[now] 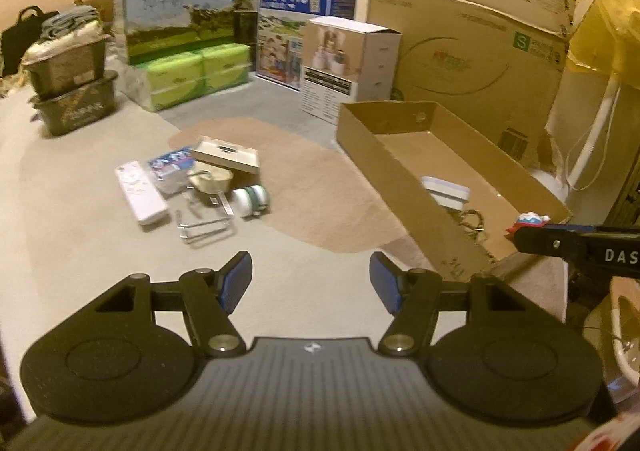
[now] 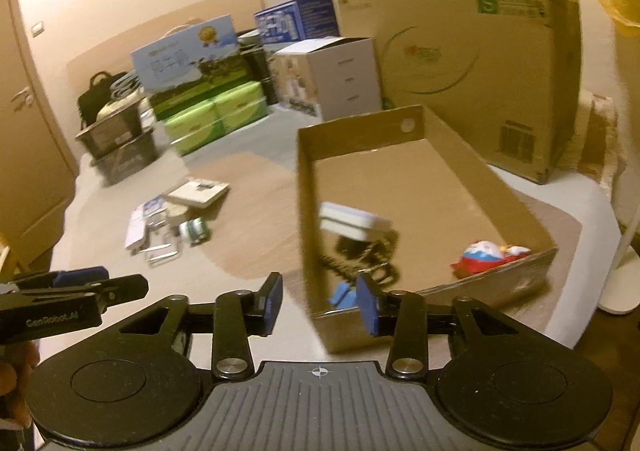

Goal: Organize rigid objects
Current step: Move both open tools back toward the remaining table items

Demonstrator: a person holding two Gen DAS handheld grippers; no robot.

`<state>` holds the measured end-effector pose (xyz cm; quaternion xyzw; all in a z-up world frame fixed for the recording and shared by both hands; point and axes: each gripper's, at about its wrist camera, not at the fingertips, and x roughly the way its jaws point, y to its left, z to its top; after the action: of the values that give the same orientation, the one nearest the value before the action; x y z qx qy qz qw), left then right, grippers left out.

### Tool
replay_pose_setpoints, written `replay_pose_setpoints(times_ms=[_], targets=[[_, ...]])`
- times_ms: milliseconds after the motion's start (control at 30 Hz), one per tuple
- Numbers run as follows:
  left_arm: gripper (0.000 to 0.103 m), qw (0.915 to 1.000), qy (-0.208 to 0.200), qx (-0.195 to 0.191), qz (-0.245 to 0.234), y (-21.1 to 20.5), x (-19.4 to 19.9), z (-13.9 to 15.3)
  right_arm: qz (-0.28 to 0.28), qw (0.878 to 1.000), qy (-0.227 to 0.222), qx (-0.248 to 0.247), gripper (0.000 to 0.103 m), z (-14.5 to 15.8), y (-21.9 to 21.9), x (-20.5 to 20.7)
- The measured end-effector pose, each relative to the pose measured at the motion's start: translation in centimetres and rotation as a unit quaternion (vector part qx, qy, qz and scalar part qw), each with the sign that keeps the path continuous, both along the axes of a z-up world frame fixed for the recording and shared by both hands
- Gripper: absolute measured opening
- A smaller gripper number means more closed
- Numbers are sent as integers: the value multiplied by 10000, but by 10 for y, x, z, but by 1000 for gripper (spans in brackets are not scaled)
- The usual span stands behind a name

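Observation:
A pile of loose objects lies on the floor: a white remote [image 1: 140, 191], a flat beige box [image 1: 226, 155], a green-and-white bottle [image 1: 251, 201] and metal clips [image 1: 204, 225]; the pile also shows in the right wrist view [image 2: 172, 219]. An open cardboard tray [image 1: 384, 159] [image 2: 308, 187] holds a white container [image 1: 446, 189] [image 2: 352, 221], a red-blue toy [image 1: 528, 220] [image 2: 486, 253], dark cord [image 2: 360, 255] and a blue item [image 2: 344, 297]. My left gripper [image 1: 311, 283] is open and empty above bare floor. My right gripper [image 2: 318, 303] is open and empty at the tray's near corner.
A large cardboard box [image 1: 472, 39] stands behind the tray. Milk cartons [image 1: 180, 11], green packs [image 1: 192, 71], a white box [image 1: 348, 67] and dark baskets [image 1: 72, 91] line the back. A door [image 2: 24, 131] is at left. A white lamp base [image 2: 618, 283] stands at right.

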<state>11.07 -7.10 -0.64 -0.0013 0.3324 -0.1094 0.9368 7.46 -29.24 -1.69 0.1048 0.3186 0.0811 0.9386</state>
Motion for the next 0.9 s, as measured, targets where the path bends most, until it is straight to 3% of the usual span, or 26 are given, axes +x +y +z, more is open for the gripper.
replay_pose_setpoints(times_ms=[233,600,900], targets=[[65,9993,-5,17,370,31,-8,4,201,9998,-75,-2,57,6,26,-4],[79,9965,42,166,812,59,-16,1,509,9987,-23,-53,64,4,53,-7],[84,9942,43,164,1061,72,-13,-4,662,9978,41,-95,67,-3,68,0]])
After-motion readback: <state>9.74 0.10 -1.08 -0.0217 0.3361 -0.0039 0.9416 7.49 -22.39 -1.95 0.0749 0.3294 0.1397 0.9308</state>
